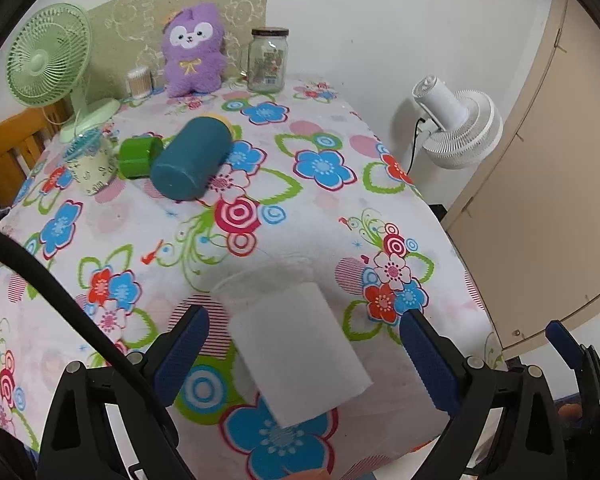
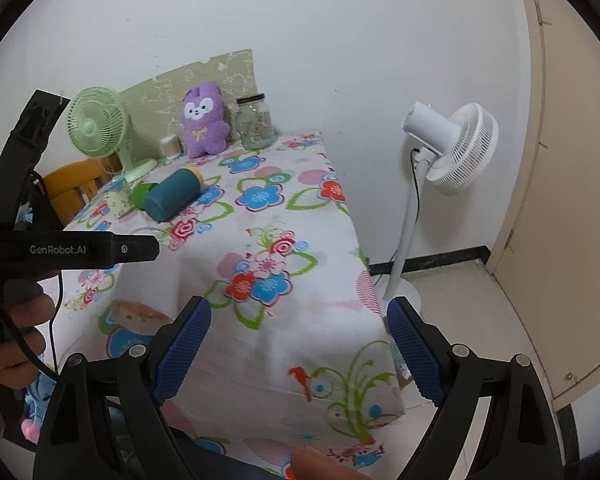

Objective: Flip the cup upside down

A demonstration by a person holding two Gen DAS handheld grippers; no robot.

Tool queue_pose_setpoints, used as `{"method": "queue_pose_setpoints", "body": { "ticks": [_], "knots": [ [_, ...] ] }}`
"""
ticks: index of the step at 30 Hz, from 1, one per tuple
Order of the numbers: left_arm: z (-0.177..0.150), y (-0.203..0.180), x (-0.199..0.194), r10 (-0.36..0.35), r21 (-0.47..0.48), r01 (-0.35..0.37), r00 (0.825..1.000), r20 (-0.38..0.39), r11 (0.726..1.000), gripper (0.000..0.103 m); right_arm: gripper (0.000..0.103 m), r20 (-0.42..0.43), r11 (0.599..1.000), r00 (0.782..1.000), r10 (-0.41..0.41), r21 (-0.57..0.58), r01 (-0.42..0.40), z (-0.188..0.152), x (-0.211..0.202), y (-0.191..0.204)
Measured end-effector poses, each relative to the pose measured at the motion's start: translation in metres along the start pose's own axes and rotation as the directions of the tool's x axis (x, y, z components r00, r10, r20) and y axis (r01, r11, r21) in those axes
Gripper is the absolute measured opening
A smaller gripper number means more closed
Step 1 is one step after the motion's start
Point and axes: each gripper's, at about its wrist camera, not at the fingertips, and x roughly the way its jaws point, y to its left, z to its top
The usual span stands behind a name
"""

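A white cup (image 1: 300,350) stands upside down on the flowered tablecloth (image 1: 312,208), its wider rim down on the cloth and its flat base facing me. My left gripper (image 1: 304,354) is open, its blue fingers (image 1: 182,354) wide on either side of the cup and not touching it. My right gripper (image 2: 300,354) is open and empty, held above the near right corner of the table (image 2: 332,344). The cup is hidden in the right wrist view; the left gripper's body (image 2: 72,250) shows there at the left.
A teal cylinder (image 1: 190,158) lies on its side mid-table beside a green cup (image 1: 138,156) and a patterned cup (image 1: 90,166). At the back stand a green desk fan (image 1: 48,56), a purple plush (image 1: 194,50) and a glass jar (image 1: 268,60). A white floor fan (image 2: 448,148) stands at the right.
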Motion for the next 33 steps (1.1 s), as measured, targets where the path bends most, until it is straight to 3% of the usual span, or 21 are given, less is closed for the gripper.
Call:
{"method": "queue_pose_setpoints", "body": {
  "ticks": [19, 29, 33],
  "knots": [
    [-0.015, 0.015, 0.034, 0.005, -0.104, -0.013, 0.997, -0.079, 0.995, 0.096, 0.091, -0.073, 1.000, 0.997, 0.003, -0.004, -0.003, -0.007, 0.024, -0.003],
    [-0.026, 0.027, 0.034, -0.010, -0.141, -0.003, 0.995, -0.097, 0.990, 0.067, 0.091, -0.086, 1.000, 0.996, -0.005, 0.018, 0.007, -0.007, 0.029, -0.002],
    [-0.025, 0.030, 0.031, -0.002, -0.133, -0.010, 0.995, -0.096, 0.991, 0.063, 0.091, -0.088, 1.000, 0.996, -0.004, 0.015, 0.005, -0.006, 0.031, 0.002]
  ]
}}
